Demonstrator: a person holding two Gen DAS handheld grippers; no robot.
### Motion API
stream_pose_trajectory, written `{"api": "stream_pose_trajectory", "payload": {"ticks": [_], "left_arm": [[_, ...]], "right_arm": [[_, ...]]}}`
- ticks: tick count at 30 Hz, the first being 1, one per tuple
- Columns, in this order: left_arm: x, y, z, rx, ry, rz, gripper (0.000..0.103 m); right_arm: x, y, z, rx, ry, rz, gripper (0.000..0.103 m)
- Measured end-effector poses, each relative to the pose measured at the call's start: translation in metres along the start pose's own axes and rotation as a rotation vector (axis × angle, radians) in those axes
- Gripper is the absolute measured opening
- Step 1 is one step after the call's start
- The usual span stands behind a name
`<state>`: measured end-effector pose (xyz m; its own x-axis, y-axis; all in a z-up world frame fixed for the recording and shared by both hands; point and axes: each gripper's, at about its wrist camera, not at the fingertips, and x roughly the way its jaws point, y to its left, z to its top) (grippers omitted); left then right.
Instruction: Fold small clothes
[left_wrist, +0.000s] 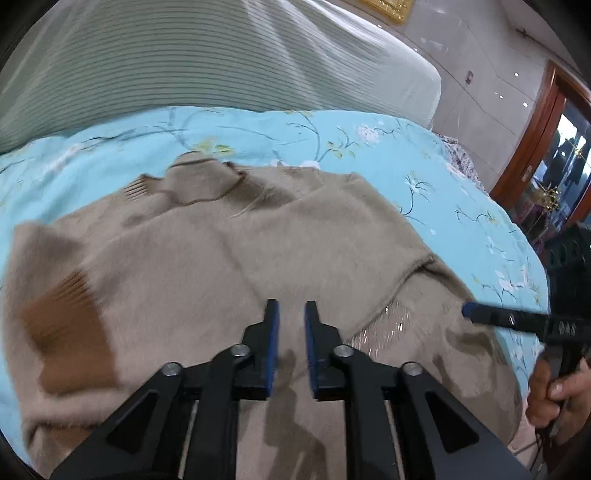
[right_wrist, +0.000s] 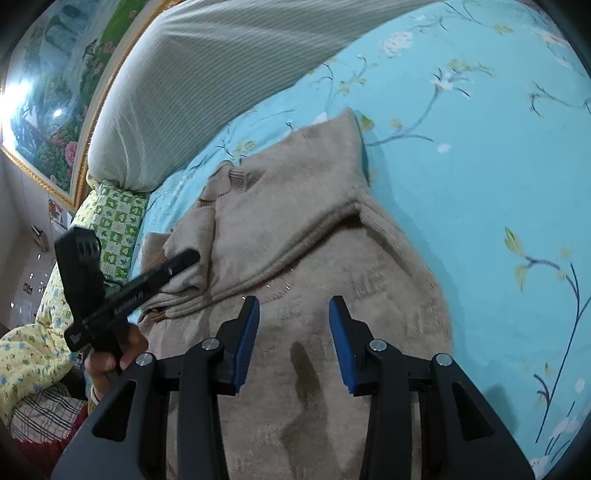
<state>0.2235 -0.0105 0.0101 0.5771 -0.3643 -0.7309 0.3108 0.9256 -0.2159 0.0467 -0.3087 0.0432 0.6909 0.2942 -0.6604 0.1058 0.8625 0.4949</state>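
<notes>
sweater (left_wrist: 229, 258): was soft, fuzzy beige knit with ribbed hems
bedsheet (right_wrist: 480, 184): was smooth, matt printed cotton-like cloth
pillow (left_wrist: 184, 62): was ribbed, matt pale fabric
left gripper (left_wrist: 291, 314): was matt black plastic with blue ridged pads and shiny metal pins
picture frame (right_wrist: 107, 85): looked glossy and gilded

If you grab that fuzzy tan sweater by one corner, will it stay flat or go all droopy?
Probably droopy: the sweater already lies in soft folds and wrinkles on the blue bedsheet. Its fuzzy knit looks grippy rather than slippery. It would likely drag and bunch if pushed.
</notes>
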Motion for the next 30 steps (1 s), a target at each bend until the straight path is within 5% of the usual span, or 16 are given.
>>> {"api": "stream_pose_trajectory", "payload": {"ticks": [4, 11, 16, 21, 27, 30], "left_arm": [[-0.05, 0.024, -0.03, -0.065, -0.046, 0.049, 0.045], [-0.104, 0.11, -0.074, -0.27, -0.06, 0.241, 0.045], [-0.102, 0.147, -0.086, -0.314, -0.024, 0.357, 0.045], [-0.081, 0.164, -0.091, -0.366, 0.018, 0.407, 0.045], [-0.065, 0.158, -0.085, -0.351, 0.021, 0.471, 0.051], [-0.065, 0.161, -0.082, -0.387, 0.008, 0.473, 0.051]], "right_arm": [[0.015, 0.024, 0.005, -0.081, 0.016, 0.007, 0.051], [0.067, 0.113, 0.008, -0.371, 0.067, 0.041, 0.052], [0.116, 0.183, 0.0, -0.647, 0.114, 0.022, 0.052], [0.166, 0.225, -0.023, -0.92, 0.128, -0.106, 0.052], [0.199, 0.227, -0.029, -0.989, 0.145, -0.193, 0.052], [0.189, 0.219, -0.015, -0.899, 0.101, -0.162, 0.006]]}}
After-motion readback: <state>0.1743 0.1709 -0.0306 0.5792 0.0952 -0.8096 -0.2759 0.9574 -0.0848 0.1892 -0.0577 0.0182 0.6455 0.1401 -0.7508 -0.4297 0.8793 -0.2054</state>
